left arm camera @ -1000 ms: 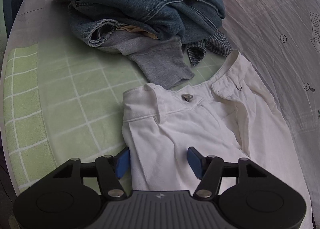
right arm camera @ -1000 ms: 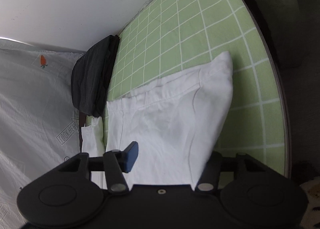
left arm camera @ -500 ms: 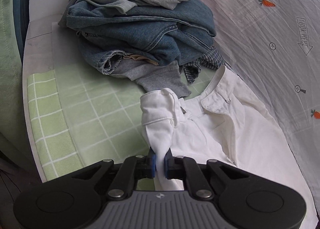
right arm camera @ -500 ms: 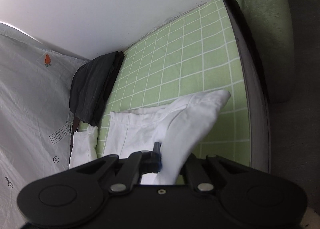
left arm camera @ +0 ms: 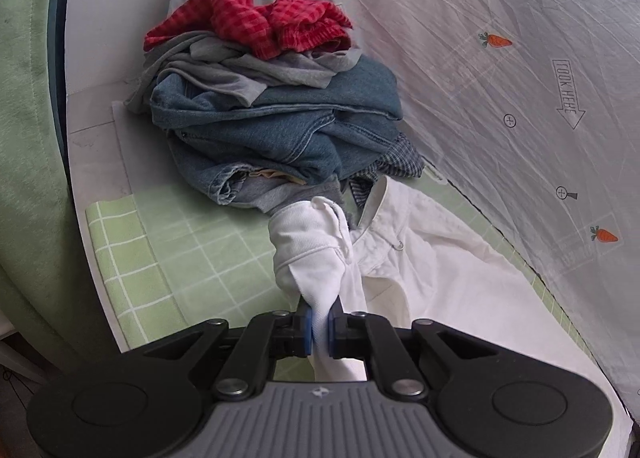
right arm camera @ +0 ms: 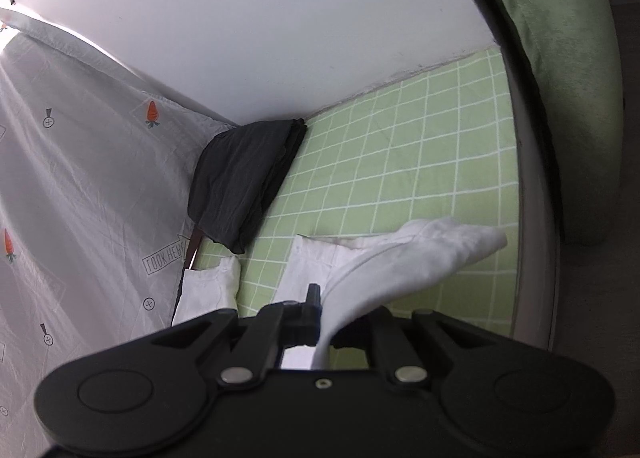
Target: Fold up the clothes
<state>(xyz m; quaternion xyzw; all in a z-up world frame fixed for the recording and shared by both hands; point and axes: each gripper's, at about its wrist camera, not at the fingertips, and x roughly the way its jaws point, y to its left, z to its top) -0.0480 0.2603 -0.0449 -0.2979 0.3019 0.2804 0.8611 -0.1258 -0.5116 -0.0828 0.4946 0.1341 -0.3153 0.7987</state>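
The left gripper (left arm camera: 319,332) is pinching the white trousers (left arm camera: 432,270) at the waistband corner; the right gripper (right arm camera: 326,322) is clamping a leg hem; the garment is stretching lengthwise between them over the green checked cloth (left arm camera: 168,258).

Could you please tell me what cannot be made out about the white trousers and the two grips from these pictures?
- Left wrist view: the white trousers below the clamp of the left gripper are hidden by the gripper body.
- Right wrist view: the right gripper has one fingertip covered by the cloth.
- Both views: the trousers' middle stretch lies outside the frames.
- Left wrist view: garments under the denim pile are buried.
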